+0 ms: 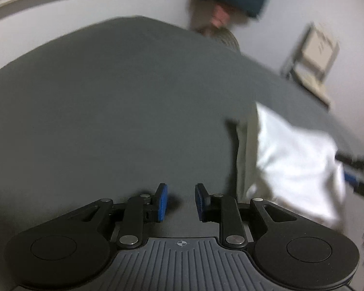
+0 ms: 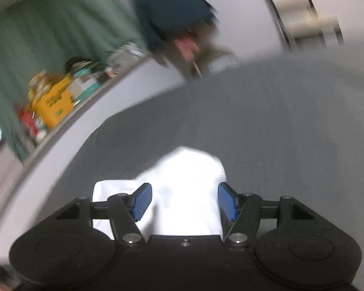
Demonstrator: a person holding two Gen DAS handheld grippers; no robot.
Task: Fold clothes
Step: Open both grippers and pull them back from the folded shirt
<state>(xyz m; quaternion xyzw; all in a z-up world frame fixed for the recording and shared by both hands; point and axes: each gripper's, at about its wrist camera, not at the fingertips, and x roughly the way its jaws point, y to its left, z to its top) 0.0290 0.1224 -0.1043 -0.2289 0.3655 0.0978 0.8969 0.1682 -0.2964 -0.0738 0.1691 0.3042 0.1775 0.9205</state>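
A white garment lies bunched on the grey table, at the right of the left wrist view, with a duller beige strip along its left edge. My left gripper hovers over bare table to the left of it, its blue pads a narrow gap apart with nothing between them. In the right wrist view the same white garment lies on the grey table directly under my right gripper. Its jaws stand wide apart, and the pads straddle the cloth without pressing on it. Both views are blurred.
A person in a dark teal top stands at the table's far side, one hand near the edge. A shelf with colourful boxes and a green curtain lie beyond. A beige chair-like object stands past the table.
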